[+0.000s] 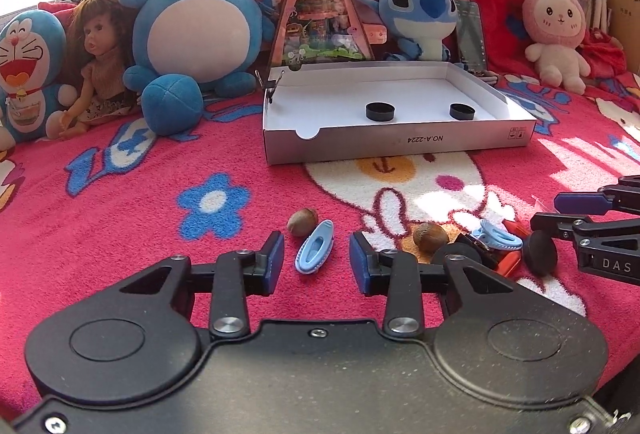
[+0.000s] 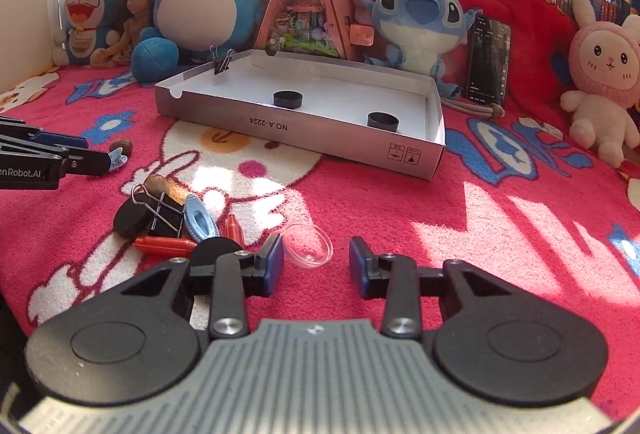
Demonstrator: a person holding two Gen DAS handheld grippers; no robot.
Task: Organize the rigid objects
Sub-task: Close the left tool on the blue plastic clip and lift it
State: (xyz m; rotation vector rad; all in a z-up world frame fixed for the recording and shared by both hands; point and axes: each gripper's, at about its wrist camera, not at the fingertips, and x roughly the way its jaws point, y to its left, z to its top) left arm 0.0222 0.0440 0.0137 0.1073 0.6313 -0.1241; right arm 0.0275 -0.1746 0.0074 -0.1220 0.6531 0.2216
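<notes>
Before the white box (image 1: 400, 143), the left gripper (image 1: 317, 261) stands open around a blue clip (image 1: 314, 248); the right gripper (image 2: 316, 261) gapes beside a clear cup (image 2: 308, 244).

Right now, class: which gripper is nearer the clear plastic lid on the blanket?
Right. The right gripper has the clear plastic lid just ahead, between its fingertips; the left gripper sits beyond the clutter pile, around a blue clip.
</notes>
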